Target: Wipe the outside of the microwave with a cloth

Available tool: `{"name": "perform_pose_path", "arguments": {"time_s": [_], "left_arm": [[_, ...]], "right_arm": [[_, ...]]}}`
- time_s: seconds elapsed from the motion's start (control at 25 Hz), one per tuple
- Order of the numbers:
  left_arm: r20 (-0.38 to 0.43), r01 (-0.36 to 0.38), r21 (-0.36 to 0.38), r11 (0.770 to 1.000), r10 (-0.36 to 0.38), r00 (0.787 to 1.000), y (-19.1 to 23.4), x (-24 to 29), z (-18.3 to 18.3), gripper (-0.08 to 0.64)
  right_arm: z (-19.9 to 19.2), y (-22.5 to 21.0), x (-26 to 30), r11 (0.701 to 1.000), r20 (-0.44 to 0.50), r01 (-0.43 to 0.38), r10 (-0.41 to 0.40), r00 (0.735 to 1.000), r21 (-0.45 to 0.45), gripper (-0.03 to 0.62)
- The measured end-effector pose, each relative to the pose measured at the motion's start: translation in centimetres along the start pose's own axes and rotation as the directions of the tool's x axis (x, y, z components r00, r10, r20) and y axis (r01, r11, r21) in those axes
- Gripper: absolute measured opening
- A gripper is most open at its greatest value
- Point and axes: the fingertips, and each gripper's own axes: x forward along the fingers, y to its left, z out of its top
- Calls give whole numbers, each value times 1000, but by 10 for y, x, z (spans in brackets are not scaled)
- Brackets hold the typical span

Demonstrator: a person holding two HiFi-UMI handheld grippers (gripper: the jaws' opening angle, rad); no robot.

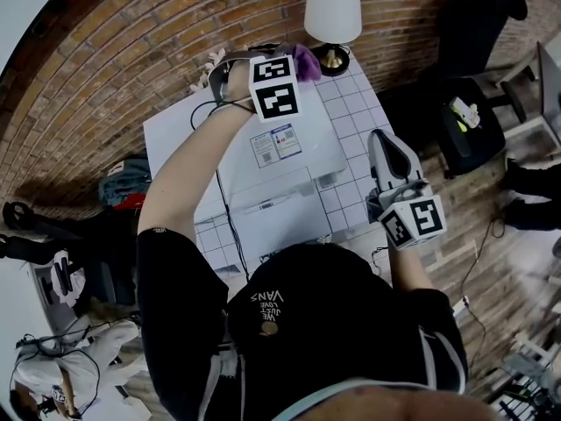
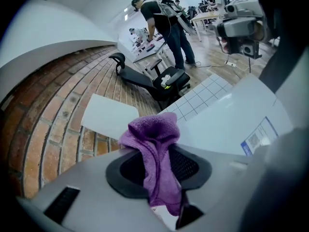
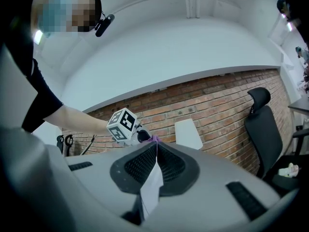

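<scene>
The white microwave (image 1: pixel 282 158) stands on a white tiled table (image 1: pixel 352 105) below me; its top (image 2: pixel 231 112) also fills the right of the left gripper view. My left gripper (image 1: pixel 296 62) is shut on a purple cloth (image 1: pixel 308 61) and holds it at the microwave's far top edge. Up close, the cloth (image 2: pixel 155 158) hangs bunched from between the jaws. My right gripper (image 1: pixel 379 139) is shut on nothing and hovers beside the microwave's right side, apart from it. From the right gripper view, the left gripper (image 3: pixel 145 136) and the cloth (image 3: pixel 154 138) show beyond the shut jaws.
A lamp with a white shade (image 1: pixel 333 7) stands at the table's far edge, just beyond the cloth. A black office chair (image 1: pixel 469 103) sits to the right. A black cable (image 1: pixel 224 210) runs down the microwave's left side. A brick wall (image 1: pixel 131 51) lies behind. A person (image 2: pixel 164 23) stands at distant desks.
</scene>
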Motion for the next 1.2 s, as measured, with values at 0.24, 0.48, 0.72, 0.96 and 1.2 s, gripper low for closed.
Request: {"name": "perform_pose_path", "arguments": {"time_s": [0.24,0.48,0.72,0.96,1.2], "left_arm": [[33,-14,-59,998,16,999,-12,-36,-34,130],[-21,-29,-151,988,26,999,-44,-94,-120,130],[-121,-53,-210,976,28,992,-95,-154,-215,130],[-191,-33,-247,968,-16,982,-147,-190,-283,130],[-170,8,-258,966,-54,984,-170,-189,-288,130]], "right_arm": [[4,25,9,1000,12,-28,28,1000,-7,0],[2,74,25,995,11,-99,99,995,-16,0],[-10,130,38,986,0,-167,167,986,-9,0],[-21,168,44,980,-9,-197,197,980,3,0],[-26,177,43,983,-12,-184,184,983,11,0]]}}
